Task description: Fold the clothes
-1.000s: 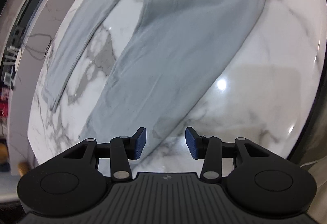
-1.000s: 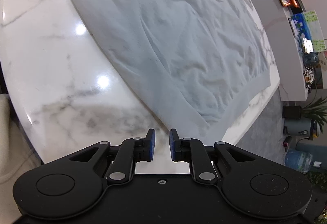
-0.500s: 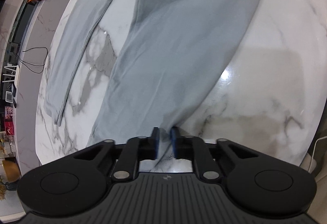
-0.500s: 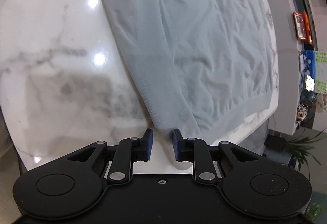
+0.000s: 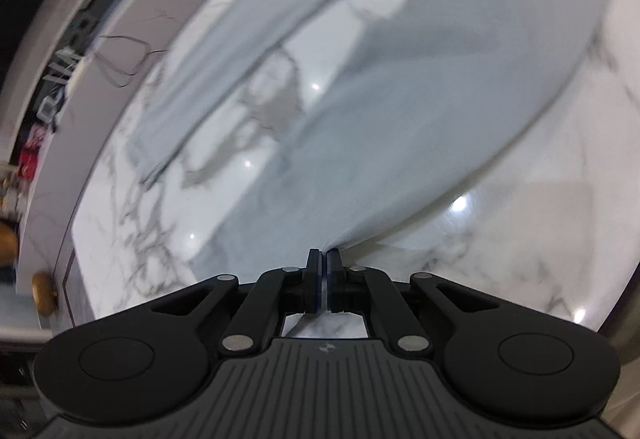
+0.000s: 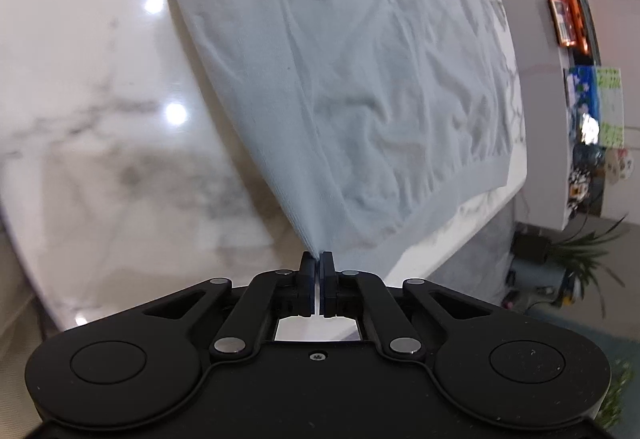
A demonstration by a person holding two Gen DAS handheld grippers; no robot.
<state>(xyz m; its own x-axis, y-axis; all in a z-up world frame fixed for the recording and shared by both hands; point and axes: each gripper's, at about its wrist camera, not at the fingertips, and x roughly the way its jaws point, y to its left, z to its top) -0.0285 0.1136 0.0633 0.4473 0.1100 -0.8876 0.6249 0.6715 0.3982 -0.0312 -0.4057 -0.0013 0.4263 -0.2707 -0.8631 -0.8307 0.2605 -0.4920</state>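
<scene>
Here each hand-held gripper point(image 5: 324, 254) point(image 6: 317, 255) pinches the grey garment point(image 6: 360, 79); only left shows its sleeve point(image 5: 208, 79).

Left wrist view: all blurred by motion; garment point(image 5: 420, 99) has soft edges, upper part cut by the top edge.
Shelf clutter point(image 5: 52, 87): too blurred to tell.
Garment in right wrist view: top cut off.
Items beside plant point(image 6: 576, 263): too small.

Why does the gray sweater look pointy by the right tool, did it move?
Yes. The right tool closed on the sweater's corner, which lay flat on the marble table before. Now that corner is pulled toward the camera into a stretched point.
</scene>
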